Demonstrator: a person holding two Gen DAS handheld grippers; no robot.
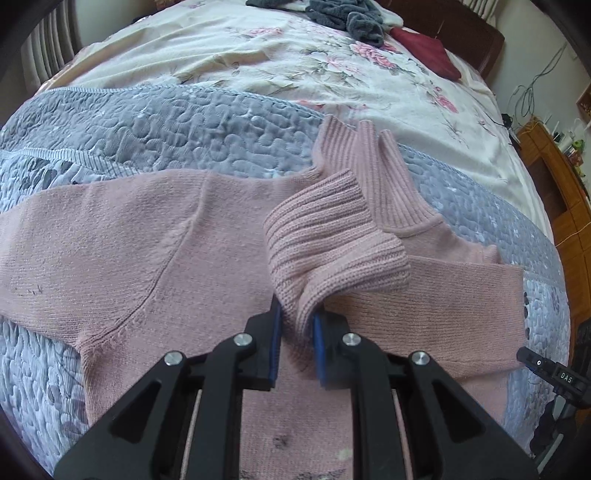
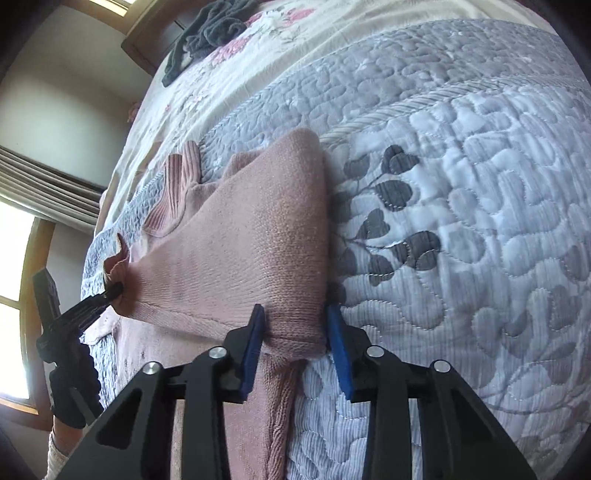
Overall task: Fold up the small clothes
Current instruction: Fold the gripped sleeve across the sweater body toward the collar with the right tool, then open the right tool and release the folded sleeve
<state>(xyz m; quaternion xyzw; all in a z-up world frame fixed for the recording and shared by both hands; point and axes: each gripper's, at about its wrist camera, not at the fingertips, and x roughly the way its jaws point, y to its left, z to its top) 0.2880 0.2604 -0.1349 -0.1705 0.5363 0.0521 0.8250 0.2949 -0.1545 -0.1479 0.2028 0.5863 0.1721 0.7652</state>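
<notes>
A pink knit sweater [image 1: 147,240] lies front up on a grey-blue quilt [image 1: 147,122], its ribbed collar [image 1: 369,166] pointing away. My left gripper [image 1: 295,314] is shut on the ribbed cuff [image 1: 325,236] of one sleeve and holds it raised over the chest. In the right wrist view this gripper [image 2: 114,290] pinches the cuff at the left. The right gripper [image 2: 295,314] is shut on a bunched fold at the sweater's [image 2: 240,240] side edge, blue pads on either side of the fabric. It also shows at the left view's right edge as the right gripper [image 1: 532,363].
A dark grey clothes pile [image 1: 347,14] and a dark red garment [image 1: 428,51] lie at the bed's far end on a floral sheet [image 1: 258,62]. Wooden furniture [image 1: 554,177] stands beside the bed. A black-gloved hand [image 2: 70,387] holds the left gripper.
</notes>
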